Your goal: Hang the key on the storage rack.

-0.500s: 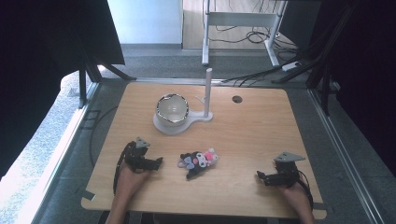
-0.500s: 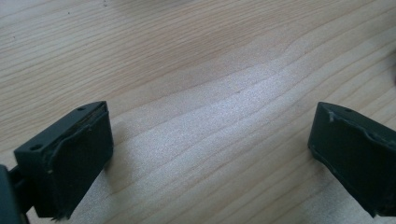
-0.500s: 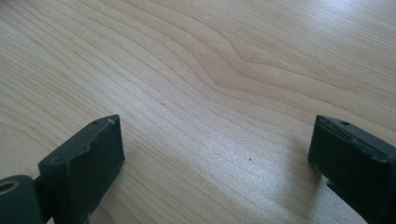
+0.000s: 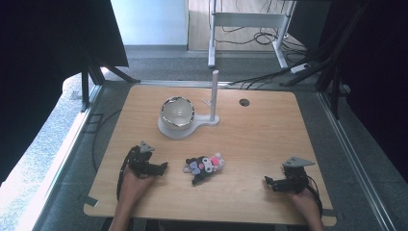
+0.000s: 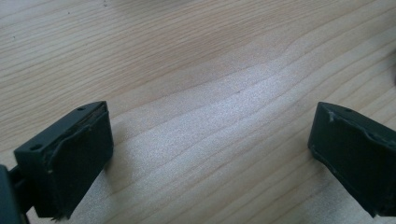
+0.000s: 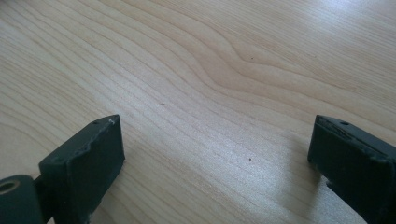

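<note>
The wooden table (image 4: 269, 144) lay mostly bare, and the small plush toy (image 4: 204, 167) rested on its near half, between the two grippers and nearer the left one. Behind it stood a metal bowl (image 4: 176, 111) on a white stand (image 4: 202, 122) with an upright post, well apart and no obstacle. The left gripper (image 4: 161, 166) and right gripper (image 4: 267, 182) both sat spread wide, holding nothing. A clean pickup probably called for the left to approach low and straddle the toy's body.

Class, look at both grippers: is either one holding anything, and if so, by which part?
Nothing is held. The left gripper and right gripper both rest open on the table, apart from the plush toy.
</note>
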A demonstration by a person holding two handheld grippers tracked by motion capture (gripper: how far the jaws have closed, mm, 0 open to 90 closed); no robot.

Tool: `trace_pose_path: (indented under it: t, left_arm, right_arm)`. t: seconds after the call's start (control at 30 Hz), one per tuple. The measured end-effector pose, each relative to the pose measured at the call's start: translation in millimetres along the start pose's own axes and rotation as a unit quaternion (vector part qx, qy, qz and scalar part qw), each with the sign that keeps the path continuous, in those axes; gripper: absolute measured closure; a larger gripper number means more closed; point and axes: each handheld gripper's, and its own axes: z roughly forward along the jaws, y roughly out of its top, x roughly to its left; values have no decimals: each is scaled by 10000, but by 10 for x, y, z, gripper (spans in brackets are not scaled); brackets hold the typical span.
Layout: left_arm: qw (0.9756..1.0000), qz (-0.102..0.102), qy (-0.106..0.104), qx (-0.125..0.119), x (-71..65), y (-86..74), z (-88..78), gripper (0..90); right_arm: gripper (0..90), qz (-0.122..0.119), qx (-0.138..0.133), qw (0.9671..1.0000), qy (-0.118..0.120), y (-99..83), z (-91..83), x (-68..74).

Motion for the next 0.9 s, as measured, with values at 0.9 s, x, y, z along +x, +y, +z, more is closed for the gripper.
trace_pose_path:
  t: [0.9]
  left_arm:
    - [10000, -1, 3, 0, 0, 0, 0, 0]
  right_arm:
    - [66, -468, 219, 9986, 119, 128, -61, 72]
